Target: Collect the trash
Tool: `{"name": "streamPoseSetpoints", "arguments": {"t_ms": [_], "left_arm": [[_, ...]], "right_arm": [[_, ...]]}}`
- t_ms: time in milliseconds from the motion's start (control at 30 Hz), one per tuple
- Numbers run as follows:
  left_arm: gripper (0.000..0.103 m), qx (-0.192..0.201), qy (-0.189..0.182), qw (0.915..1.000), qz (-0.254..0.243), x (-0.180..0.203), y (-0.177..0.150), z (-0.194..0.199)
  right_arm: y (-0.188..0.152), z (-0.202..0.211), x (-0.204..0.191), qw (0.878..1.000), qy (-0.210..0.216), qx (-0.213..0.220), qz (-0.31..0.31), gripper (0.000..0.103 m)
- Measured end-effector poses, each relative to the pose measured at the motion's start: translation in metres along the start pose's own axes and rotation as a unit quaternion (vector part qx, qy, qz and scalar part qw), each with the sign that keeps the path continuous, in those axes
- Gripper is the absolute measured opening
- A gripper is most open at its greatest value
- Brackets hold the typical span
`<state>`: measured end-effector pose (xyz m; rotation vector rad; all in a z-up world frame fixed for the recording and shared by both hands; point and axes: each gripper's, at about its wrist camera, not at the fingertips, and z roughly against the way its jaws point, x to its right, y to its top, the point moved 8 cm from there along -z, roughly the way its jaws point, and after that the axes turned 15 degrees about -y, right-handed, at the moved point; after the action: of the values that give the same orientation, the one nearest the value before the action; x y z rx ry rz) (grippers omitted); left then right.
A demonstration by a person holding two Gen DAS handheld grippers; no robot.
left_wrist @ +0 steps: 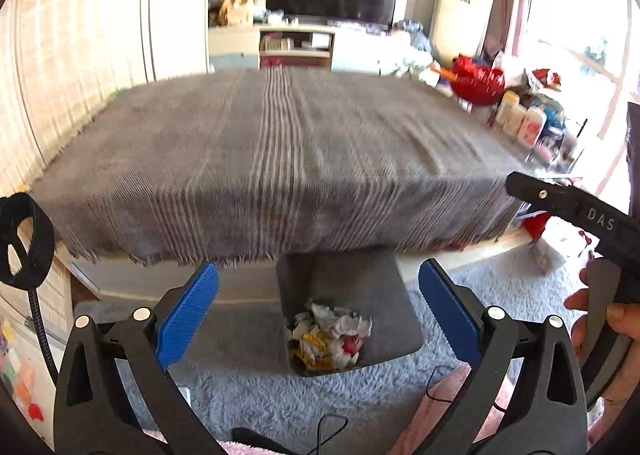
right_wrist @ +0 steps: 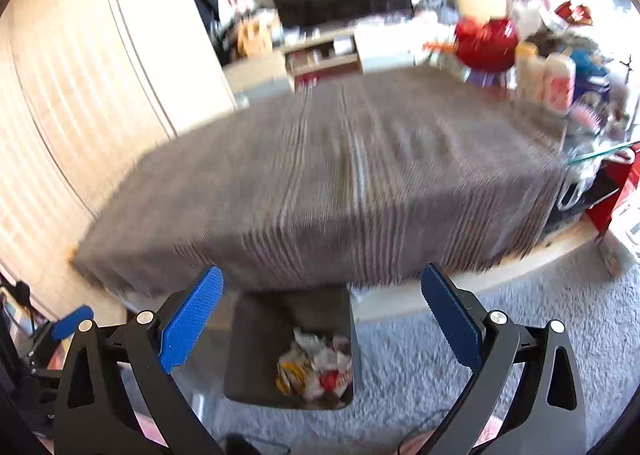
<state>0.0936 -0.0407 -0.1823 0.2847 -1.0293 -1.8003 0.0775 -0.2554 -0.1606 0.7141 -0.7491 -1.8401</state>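
The crumpled trash (left_wrist: 329, 337) is a heap of white, yellow and red paper and wrappers lying in the bottom of a dark grey bin (left_wrist: 344, 275). The bin stands on the pale shaggy carpet (left_wrist: 500, 295), right against the front of the counter (left_wrist: 264, 151), which is draped in a grey striped cloth whose fringed hem overhangs the bin's far rim.

The left gripper (left_wrist: 318, 313) has its blue-padded fingers spread wide with nothing between them, above the bin. The right gripper (right_wrist: 322, 315) is likewise spread and empty; in the left view its black body (left_wrist: 576, 211) and the hand (left_wrist: 608, 335) gripping it come in from the right, cut off by the frame.

Both views are smeared, the right one more, so the wrappers' print is unreadable. The bin's far wall is hidden under the cloth. Bottles (left_wrist: 524, 123) and a red bowl (left_wrist: 478, 85) crowd the counter's far right corner; the rest of the cloth lies bare.
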Motion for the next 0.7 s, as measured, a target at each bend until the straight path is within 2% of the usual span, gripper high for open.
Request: {"name": "streamPoseSetpoints", "arguments": {"t_ms": [100, 267, 500, 700], "left_arm": [[0.095, 0.034, 0.012, 0.9993, -0.011, 0.014, 0.013, 0.026], [0.095, 0.082, 0.038, 0.9952, -0.037, 0.037, 0.028, 0.067], [0.095, 0.135, 0.076, 0.9852, -0.074, 0.062, 0.041, 0.116], [0.095, 0.161, 0.079, 0.9802, -0.083, 0.075, 0.049, 0.140]], "right_arm": [[0.013, 0.029, 0.006, 0.999, -0.013, 0.040, -0.001, 0.100], [0.030, 0.082, 0.015, 0.991, -0.054, 0.126, 0.004, 0.100], [0.044, 0.129, 0.025, 0.982, -0.064, 0.176, -0.003, 0.100], [0.045, 0.149, 0.022, 0.977, -0.070, 0.203, 0.009, 0.100]]}}
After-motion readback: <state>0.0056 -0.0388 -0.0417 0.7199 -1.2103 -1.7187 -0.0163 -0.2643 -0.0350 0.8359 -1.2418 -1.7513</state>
